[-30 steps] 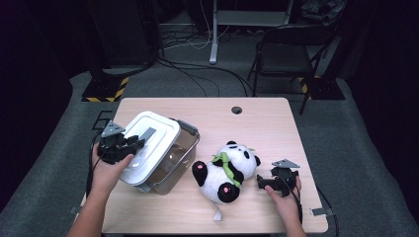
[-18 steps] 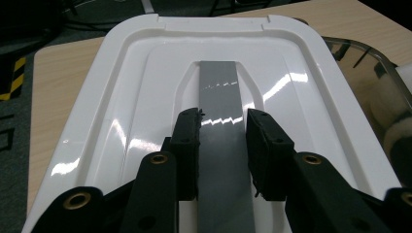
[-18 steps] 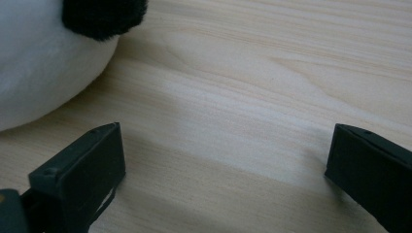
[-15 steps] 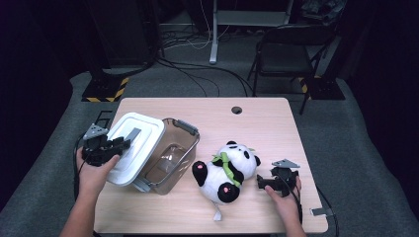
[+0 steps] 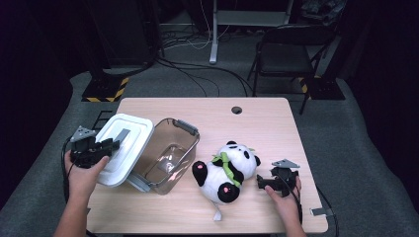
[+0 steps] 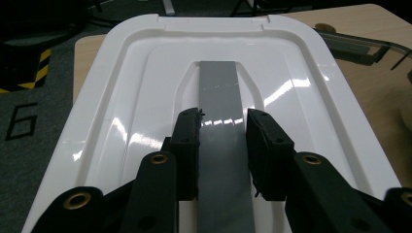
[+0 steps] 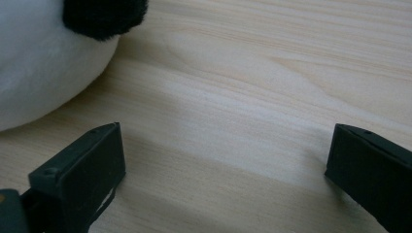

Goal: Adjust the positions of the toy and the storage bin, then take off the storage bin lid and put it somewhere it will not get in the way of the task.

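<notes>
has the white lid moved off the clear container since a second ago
Yes. The white lid, held by its grey handle in the left claw, has slid toward the table's left edge, uncovering most of the clear container, which stays beside the panda plush.

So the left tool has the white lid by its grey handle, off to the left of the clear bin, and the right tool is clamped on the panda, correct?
Not quite. The right tool is open on bare table beside the panda, as the right gripper view shows. The left tool does grip the white lid by its grey handle, left of the clear bin.
</notes>
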The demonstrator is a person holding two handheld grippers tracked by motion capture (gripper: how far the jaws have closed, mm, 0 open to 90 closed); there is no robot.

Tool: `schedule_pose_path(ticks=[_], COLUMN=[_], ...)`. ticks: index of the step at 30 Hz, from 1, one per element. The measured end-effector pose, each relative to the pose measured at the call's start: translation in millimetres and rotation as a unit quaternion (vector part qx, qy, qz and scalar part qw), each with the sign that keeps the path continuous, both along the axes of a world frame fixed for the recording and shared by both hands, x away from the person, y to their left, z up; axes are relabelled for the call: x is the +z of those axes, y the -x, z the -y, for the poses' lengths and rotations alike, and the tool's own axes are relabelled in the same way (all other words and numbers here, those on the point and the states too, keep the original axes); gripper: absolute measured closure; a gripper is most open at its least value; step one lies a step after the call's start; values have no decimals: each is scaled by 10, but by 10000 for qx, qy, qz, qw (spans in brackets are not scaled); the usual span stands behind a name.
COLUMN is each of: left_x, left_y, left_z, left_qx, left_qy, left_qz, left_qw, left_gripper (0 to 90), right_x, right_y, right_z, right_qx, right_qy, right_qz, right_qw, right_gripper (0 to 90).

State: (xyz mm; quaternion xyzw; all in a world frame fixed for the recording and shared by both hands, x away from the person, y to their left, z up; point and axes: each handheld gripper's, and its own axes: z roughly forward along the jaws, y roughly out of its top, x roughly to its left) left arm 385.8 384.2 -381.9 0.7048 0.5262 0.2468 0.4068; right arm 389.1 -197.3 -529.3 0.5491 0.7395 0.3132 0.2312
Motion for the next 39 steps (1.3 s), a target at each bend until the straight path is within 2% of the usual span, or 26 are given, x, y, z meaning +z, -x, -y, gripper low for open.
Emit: schedule_pose_path(ticks=[6,8,10,11,12,17,28,39], left_x=[-23,-44,-46,-54,-43,-45,-74,-98], left_y=[19,23,28,26,32,49,73,79], left_z=[-100,-123,-151,-163,-177,-232,-318,-453], left_qx=[89,153,159,183,164,236,299,474], left_qy=[37,79,71,76,50,78,60,80], left_qz=[10,67,25,82,20,109,89,149], left_qw=[10000,9998,9998,9998,9999,9996,9995,9987], left_gripper=[667,667,667,667,667,667,667,667], right_x=[0,0,0,0,0,0,0,0], right_y=[0,0,1,0,1,1,1,2], right_z=[0,0,-1,-1,-1,-2,-2,-4], right_qx=[0,0,-7,1,-1,-2,-2,-13], right_qy=[1,1,4,0,-3,-3,-4,2], right_qz=[1,1,3,0,0,-2,-3,6], right_qw=[10000,10000,10000,10000,10000,10000,10000,10000], right_gripper=[0,0,0,0,0,0,0,0])
